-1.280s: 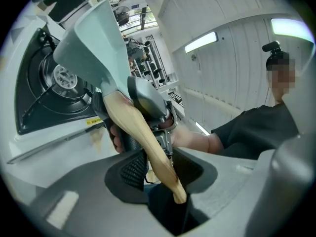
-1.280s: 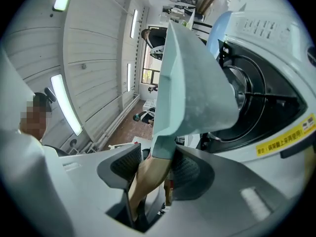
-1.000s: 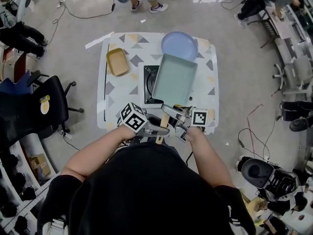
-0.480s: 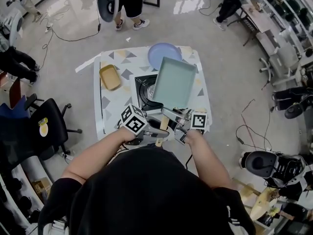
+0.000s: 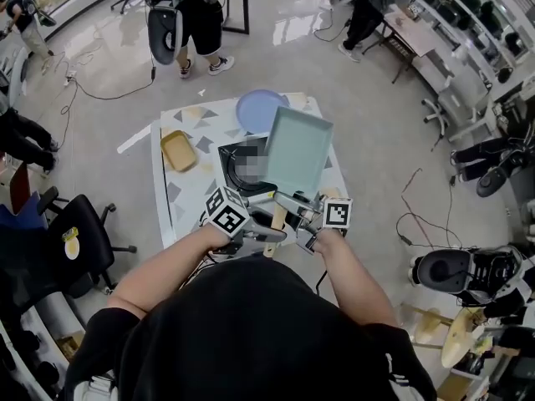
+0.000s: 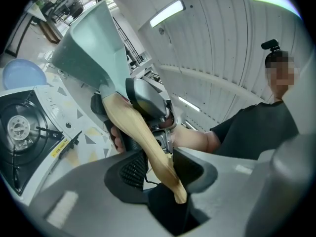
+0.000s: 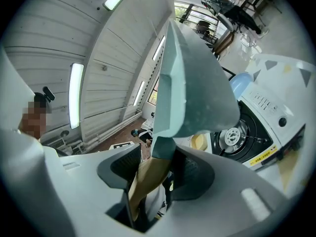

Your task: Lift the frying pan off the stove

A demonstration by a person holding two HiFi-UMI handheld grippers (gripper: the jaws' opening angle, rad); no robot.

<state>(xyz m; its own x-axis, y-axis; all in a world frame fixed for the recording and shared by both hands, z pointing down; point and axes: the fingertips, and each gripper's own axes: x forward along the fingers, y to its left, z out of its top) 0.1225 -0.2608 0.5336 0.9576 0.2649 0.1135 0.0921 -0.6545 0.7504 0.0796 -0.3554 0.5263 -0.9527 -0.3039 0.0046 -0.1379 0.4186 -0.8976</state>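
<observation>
Both left tool, right tool on handle; pan above stove

The stove stands in the middle of the table. The frying pan is in the air above the right part of the stove and does not touch it. Its handle points to the near edge of the table. The left gripper grips it from the left, near its end; the right gripper from the right, nearer to the pan. A plate lies behind the stove, and a small tray lies left of it.
</observation>
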